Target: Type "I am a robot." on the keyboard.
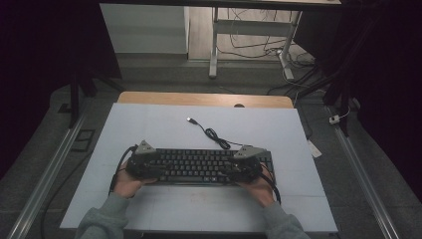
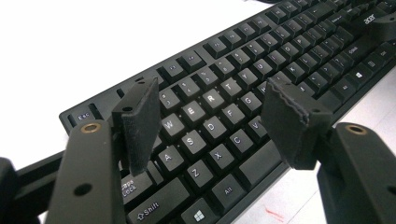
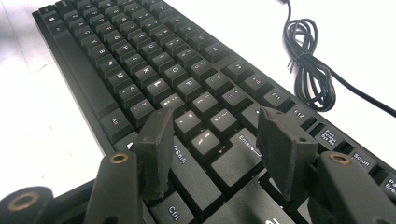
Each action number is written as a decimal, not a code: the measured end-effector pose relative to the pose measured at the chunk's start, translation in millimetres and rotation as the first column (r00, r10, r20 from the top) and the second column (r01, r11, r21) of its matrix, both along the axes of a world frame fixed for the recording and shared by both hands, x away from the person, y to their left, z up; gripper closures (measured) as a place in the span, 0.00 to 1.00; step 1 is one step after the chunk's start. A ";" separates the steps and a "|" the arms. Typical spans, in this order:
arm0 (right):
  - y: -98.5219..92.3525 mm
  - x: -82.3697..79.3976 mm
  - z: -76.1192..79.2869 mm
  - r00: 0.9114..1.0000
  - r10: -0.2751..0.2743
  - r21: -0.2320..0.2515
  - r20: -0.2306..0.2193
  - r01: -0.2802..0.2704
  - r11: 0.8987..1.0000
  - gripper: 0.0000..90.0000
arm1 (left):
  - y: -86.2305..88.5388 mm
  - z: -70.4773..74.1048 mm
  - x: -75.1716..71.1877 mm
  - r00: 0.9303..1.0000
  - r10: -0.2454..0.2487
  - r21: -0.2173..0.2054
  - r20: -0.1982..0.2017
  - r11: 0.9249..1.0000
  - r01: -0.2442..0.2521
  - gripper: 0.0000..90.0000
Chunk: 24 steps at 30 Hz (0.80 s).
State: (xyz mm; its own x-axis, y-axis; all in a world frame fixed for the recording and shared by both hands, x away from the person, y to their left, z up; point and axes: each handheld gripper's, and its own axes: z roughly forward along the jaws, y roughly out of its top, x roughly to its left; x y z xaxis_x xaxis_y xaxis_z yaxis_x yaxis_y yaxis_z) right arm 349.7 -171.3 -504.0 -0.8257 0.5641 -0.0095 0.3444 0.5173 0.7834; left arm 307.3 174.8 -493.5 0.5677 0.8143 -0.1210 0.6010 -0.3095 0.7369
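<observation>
White mat covers the tabletop, wood edge of table showing at far side w/ a small dark notch approx. mid-edge. Behind it, grey floor w/ white desk legs and loose cables. White cabinet back left. Metal rails run along both sides of table. Small red mark on mat

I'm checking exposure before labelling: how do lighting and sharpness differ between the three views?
High view: dim, dark surroundings, the black computer keyboard underexposed, its legends unreadable. Left gripper view: the white tabletop blown out, near key legends sharp, far keys soft. Right gripper view: tabletop again overexposed, glare on some keycaps, the coiled black cable crisp.
</observation>
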 end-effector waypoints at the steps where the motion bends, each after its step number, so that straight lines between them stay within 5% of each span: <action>1: 0.2 0.0 0.2 1.000 0.001 0.002 0.000 -0.001 1.000 0.52 | -0.1 -0.2 0.2 1.000 0.000 0.002 -0.001 1.000 0.000 0.42; 14: 15.7 4.3 8.1 1.000 0.021 0.048 -0.019 -0.020 0.999 0.58 | -1.8 -2.3 1.8 1.000 0.001 0.013 -0.003 1.000 -0.001 0.41; 24: 45.1 14.8 10.6 0.996 0.066 0.033 -0.065 -0.064 0.997 0.99 | -1.3 -3.3 2.0 1.000 0.002 0.017 -0.005 1.000 -0.002 0.41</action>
